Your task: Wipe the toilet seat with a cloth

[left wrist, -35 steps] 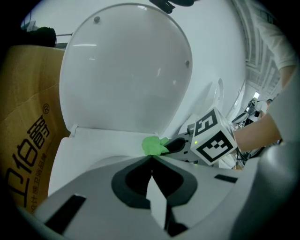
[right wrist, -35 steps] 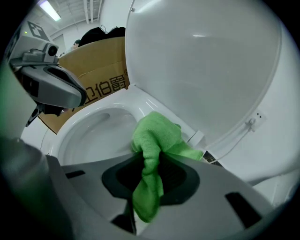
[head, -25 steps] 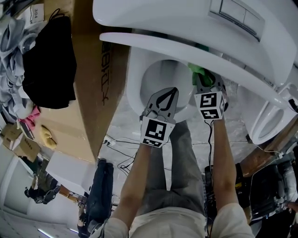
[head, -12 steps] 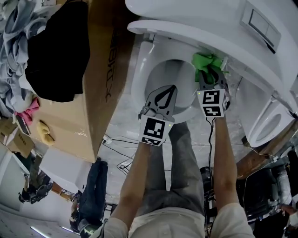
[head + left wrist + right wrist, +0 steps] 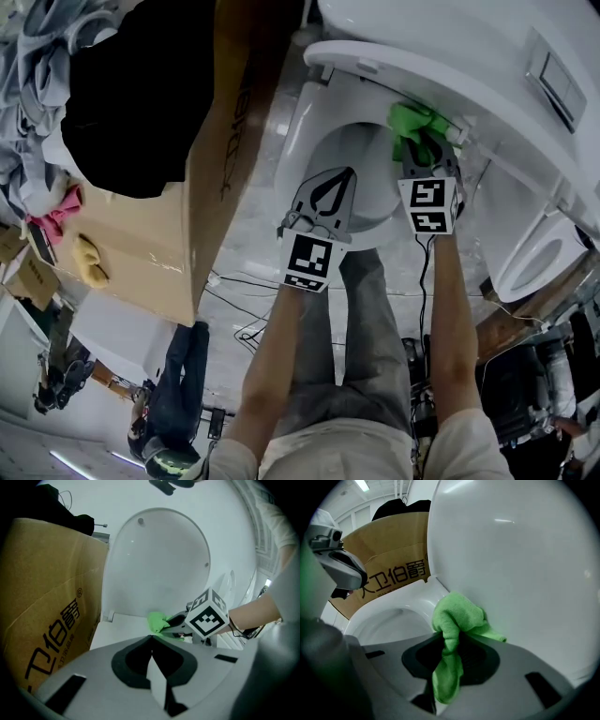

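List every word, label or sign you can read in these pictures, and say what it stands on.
"卫伯爵" with a small "®": printed on the cardboard box; a character before it is partly hidden.
Marker cubes: square code patterns only, no words.
Green cloth and toilet seat: no print seen.

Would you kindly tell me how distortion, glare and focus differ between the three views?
Head view: even light, fisheye bending the cardboard box edge. Left gripper view: black vignetted corners, raised lid bulging. Right gripper view: glare streaks on that lid, cloth sharp, green blur along the left edge.
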### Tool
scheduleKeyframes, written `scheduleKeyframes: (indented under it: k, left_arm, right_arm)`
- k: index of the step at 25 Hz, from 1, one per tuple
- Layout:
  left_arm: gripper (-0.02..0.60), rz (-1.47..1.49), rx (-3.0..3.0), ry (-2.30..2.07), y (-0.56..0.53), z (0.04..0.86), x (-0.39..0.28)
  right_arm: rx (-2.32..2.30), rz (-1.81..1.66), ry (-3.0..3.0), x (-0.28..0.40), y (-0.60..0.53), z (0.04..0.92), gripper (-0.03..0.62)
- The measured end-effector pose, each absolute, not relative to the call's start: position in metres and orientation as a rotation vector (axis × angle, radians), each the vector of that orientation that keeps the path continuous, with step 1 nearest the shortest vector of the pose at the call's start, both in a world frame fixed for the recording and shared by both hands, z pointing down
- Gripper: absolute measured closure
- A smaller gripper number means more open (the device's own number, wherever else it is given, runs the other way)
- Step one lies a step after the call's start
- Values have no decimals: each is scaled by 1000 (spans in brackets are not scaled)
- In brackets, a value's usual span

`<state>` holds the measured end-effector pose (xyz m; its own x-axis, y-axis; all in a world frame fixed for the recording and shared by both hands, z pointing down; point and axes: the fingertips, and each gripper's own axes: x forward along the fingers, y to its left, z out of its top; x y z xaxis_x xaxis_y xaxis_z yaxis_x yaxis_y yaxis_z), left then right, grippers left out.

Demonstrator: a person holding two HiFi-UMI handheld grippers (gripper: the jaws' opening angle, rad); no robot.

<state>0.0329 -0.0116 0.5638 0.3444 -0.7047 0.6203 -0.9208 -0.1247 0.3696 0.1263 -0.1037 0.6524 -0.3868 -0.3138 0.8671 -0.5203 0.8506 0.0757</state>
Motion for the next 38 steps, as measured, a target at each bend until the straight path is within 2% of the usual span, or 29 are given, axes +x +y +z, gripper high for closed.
scheduleKeyframes:
  k: [38]
  left_arm:
    - [569, 301, 1765, -1564, 29, 562, -44]
  right_arm:
    - [429, 164, -2096, -9, -80, 655, 497]
